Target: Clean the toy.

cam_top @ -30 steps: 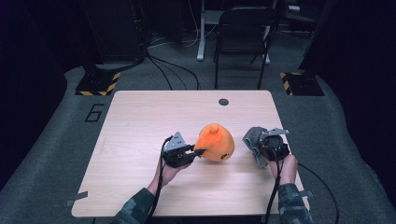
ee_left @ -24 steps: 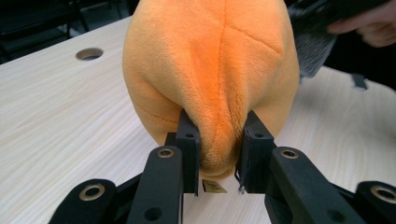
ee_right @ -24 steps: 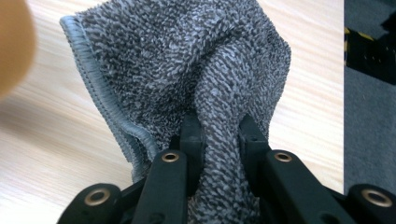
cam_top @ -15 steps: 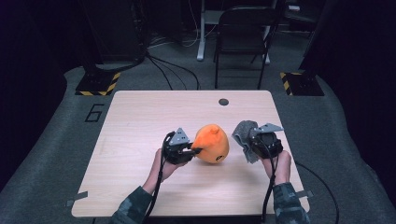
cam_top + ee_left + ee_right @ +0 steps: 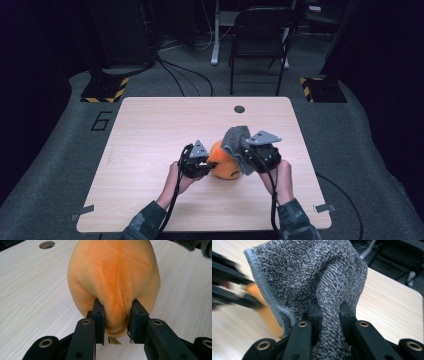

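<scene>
Indoors, pale wood table (image 5: 150, 130), grey carpet, left gripper (image 5: 206, 165) fingers pinching orange plush (image 5: 222, 162), right gripper (image 5: 248, 152) fingers clamping grey cloth (image 5: 235, 140).

Both tongs clamped — left tongs (image 5: 209, 164) low and level, right tongs (image 5: 243, 150) raised, tilted inward.

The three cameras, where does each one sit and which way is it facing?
High view: above the person's side, looking forward and down on the table; forearms, hands and both grippers show.
Left gripper view: rides the left gripper, looking along its jaws, pinching the orange plush toy.
Right gripper view: rides the right gripper, jaws clamping the grey cloth.
All share the toy and the tabletop.
</scene>
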